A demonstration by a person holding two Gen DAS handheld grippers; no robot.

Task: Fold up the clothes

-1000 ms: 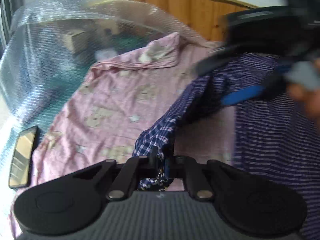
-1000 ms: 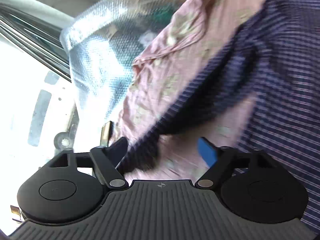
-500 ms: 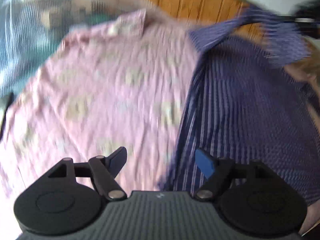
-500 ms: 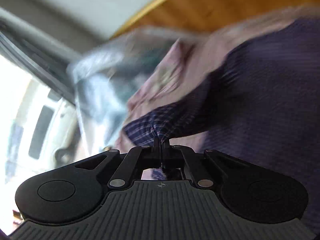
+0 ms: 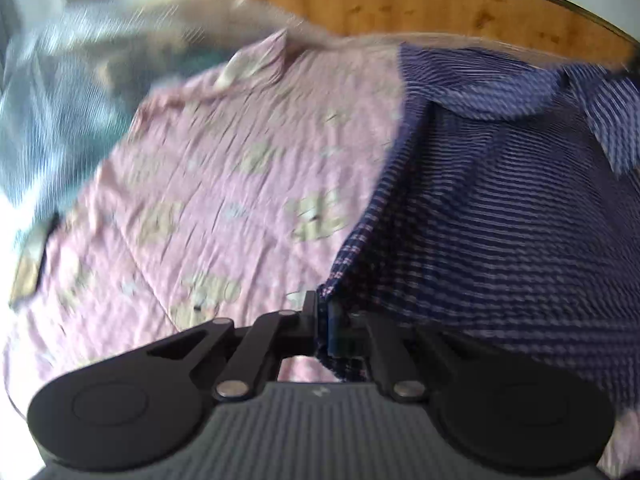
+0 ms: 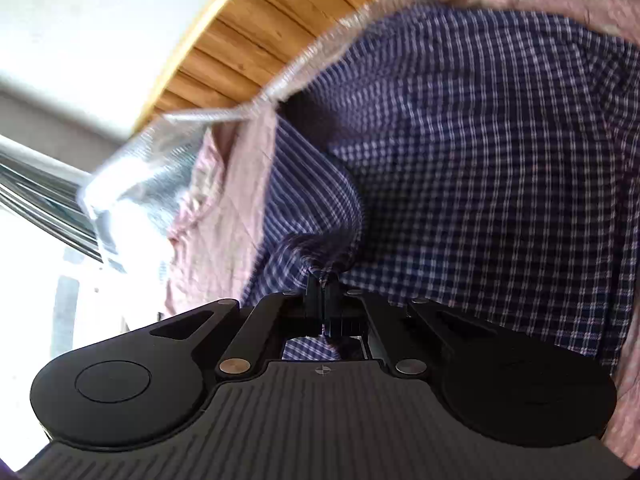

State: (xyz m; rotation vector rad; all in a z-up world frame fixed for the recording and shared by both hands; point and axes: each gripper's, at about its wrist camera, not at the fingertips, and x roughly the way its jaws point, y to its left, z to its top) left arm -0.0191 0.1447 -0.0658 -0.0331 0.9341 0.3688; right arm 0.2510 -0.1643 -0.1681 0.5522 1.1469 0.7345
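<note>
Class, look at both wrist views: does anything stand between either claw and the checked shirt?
Nothing visible does. The left claw and the right claw are each shut directly on the checked shirt.

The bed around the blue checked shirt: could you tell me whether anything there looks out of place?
One thing: a dark flat object, possibly a phone, lies at the left edge of the pink printed sheet, where folding could knock it. The blue checked shirt is simply pinched in both the left gripper and right gripper.
</note>
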